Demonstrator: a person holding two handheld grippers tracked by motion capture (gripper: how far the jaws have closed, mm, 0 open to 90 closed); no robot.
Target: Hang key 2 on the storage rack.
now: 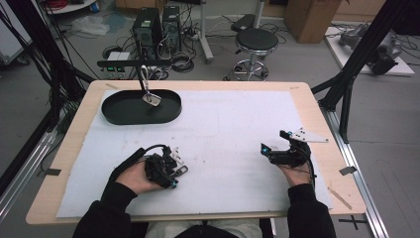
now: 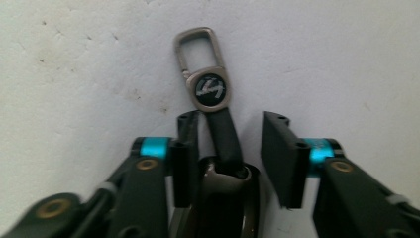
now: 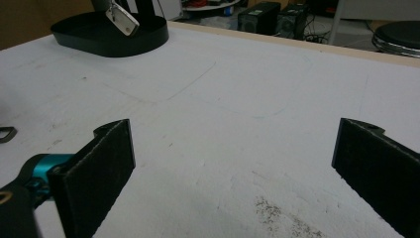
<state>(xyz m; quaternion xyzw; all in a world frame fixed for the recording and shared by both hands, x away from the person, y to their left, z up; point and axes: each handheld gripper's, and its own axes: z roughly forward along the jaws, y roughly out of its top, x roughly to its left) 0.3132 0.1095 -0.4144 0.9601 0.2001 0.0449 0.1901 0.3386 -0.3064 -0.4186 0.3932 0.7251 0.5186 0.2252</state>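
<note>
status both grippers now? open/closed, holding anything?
Left gripper: fingers open around the keychain strap, not yet pressing it.
Right gripper: fingers wide open, holding nothing.

- Keychain: dull silver clasp, black round badge with pale lettering, black strap.
- Left gripper: black pads, teal collars (brass-coloured rivets too).
- Tray at eleven o'clock: plain black.
- Mat: white, faintly speckled.
- Table: pale wood edge.

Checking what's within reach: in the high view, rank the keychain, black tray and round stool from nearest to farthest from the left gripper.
1. Keychain: between the left gripper's jaws.
2. Black tray: far-left on the table.
3. Round stool: beyond the table, on the floor.
</note>
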